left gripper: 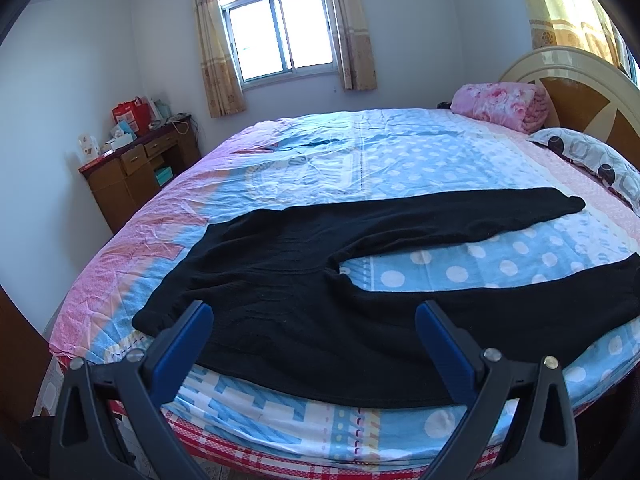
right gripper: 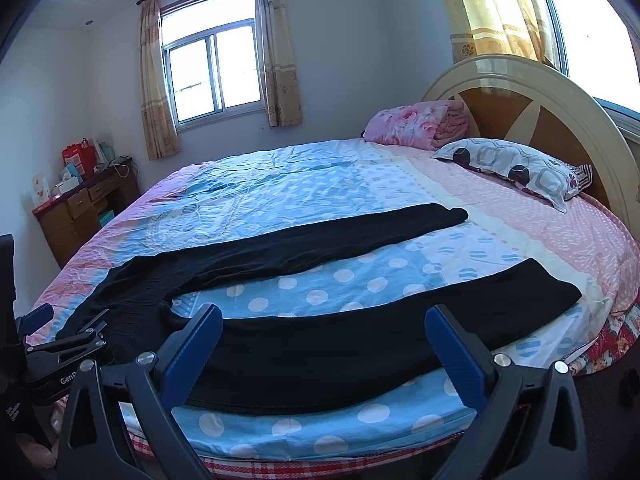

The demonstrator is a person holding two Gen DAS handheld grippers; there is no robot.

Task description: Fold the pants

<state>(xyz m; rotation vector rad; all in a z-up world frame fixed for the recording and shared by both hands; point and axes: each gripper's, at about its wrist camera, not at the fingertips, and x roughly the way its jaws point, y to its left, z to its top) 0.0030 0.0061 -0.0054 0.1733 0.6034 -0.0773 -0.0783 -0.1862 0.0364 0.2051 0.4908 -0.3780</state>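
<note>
Black pants [left gripper: 304,280] lie flat on the bed, waist to the left, both legs spread apart and running right. In the right wrist view the pants [right gripper: 320,344] show the near leg across the front and the far leg behind it. My left gripper [left gripper: 314,320] is open and empty, hovering above the waist and hip part near the bed's front edge. My right gripper [right gripper: 324,324] is open and empty, above the near leg. The left gripper also shows in the right wrist view [right gripper: 86,330] at the far left, by the waistband.
The bed [left gripper: 400,152] has a blue and pink dotted cover. A folded pink blanket [left gripper: 500,106] and a patterned pillow [right gripper: 516,168] lie by the headboard [right gripper: 560,120]. A wooden desk [left gripper: 136,168] with clutter stands at the left wall.
</note>
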